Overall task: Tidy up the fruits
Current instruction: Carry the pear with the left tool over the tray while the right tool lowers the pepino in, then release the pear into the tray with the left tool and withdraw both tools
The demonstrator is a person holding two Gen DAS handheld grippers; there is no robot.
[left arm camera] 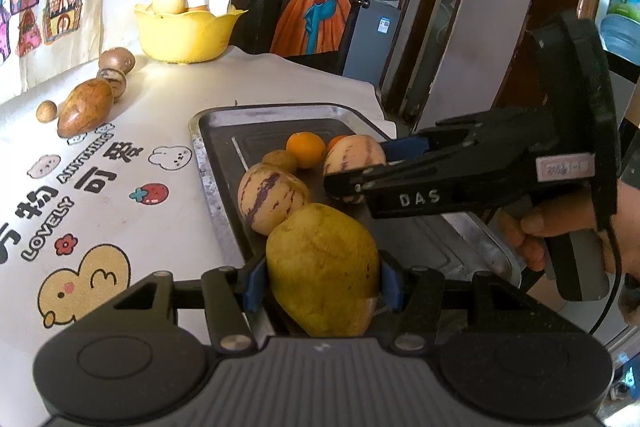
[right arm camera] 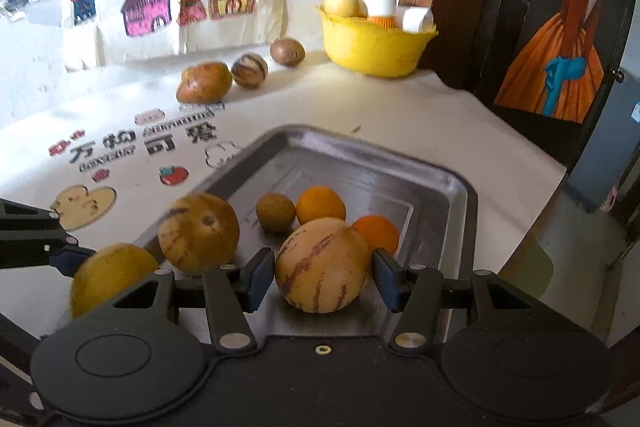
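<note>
The rectangular steel tray (right arm camera: 460, 195) sits on the white printed tablecloth (left arm camera: 120, 163); over its near edge the left gripper (left arm camera: 322, 281) clamps a yellow-green pear (left arm camera: 322, 271); the right gripper (right arm camera: 323, 277), jaws slightly apart, brackets a striped cream melon (right arm camera: 322, 265) resting in the tray beside two oranges (right arm camera: 320, 205).

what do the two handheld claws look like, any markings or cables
Both are black plastic with blue pads on the fingers. The right claw carries white "DAS" lettering, a pale label on its body, a grey pistol handle and a thin black cable. The left claw shows silver screws.
</note>
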